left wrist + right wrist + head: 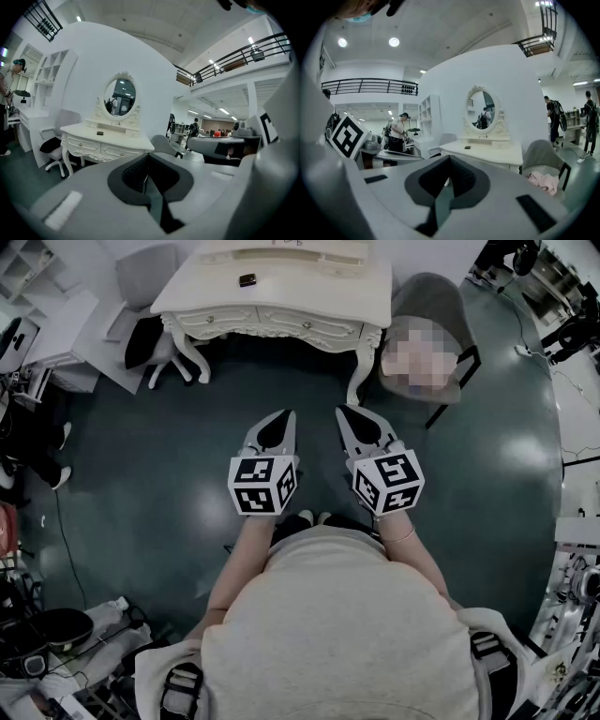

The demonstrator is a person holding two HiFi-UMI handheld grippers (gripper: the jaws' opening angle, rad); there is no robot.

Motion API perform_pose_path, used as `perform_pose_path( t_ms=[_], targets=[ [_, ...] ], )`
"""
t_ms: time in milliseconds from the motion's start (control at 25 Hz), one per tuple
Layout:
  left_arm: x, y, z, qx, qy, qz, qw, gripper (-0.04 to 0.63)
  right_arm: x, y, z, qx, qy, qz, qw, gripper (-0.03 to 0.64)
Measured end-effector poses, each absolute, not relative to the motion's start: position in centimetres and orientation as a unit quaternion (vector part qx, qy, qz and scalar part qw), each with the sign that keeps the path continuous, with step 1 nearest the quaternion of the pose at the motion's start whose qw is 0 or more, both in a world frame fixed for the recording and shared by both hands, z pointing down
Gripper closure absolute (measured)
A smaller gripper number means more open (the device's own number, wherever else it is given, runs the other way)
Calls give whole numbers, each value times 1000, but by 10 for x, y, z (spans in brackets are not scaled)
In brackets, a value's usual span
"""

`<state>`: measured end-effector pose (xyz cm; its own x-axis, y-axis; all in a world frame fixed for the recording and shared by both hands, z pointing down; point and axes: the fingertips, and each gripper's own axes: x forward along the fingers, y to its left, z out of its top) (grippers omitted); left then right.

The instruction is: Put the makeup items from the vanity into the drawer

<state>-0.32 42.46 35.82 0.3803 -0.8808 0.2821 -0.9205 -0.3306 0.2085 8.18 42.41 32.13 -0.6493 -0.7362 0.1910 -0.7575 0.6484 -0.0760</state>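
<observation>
Left gripper [288, 413], right gripper [342, 411] side by side, short of vanity [281, 304].
Both jaw pairs together, empty; small dark case [247, 280] on its top, back from front edge.

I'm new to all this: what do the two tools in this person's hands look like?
Each is a light grey two-jaw tool, left gripper and right gripper, with dark ribbed pads inside tapered jaws and a white cube printed with black square markers. The person wears a pale top and a thin bracelet.
</observation>
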Motion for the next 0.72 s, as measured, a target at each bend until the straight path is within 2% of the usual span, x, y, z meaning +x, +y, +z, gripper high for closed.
perform_pose_path(
  t_ms=[440, 720],
  targets=[
    [16, 427, 366, 824, -536, 71, 171, 586, 83, 427, 319, 413, -905, 48, 93, 609],
    [28, 432, 359, 828, -530, 35, 177, 586, 90, 437, 320, 391, -916, 65, 68, 609]
  ],
)
